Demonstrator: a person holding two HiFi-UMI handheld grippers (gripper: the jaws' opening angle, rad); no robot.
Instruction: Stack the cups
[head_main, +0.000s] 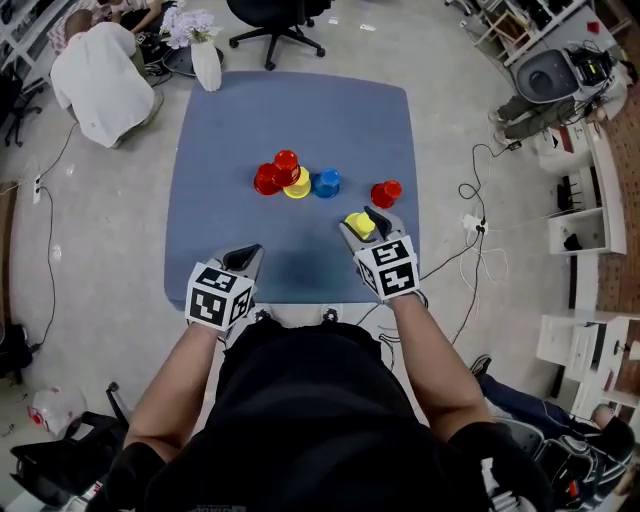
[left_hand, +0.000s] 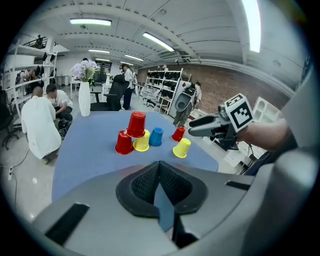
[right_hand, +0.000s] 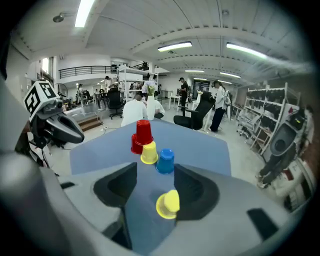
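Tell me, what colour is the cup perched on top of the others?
Red; the top cup shows best in the right gripper view.

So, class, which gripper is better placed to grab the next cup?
Probably right: the right gripper is open with the yellow cup between its jaws; the left gripper is shut, away from the other cups.

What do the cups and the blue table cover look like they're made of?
Cups: probably thin plastic, in solid red, yellow and blue with a slight sheen. The yellow cup shows smooth walls and a thin flared rim.
Table cover: looks like matte cloth or a soft mat. It is evenly blue with no glare, but any weave is too fine to tell.
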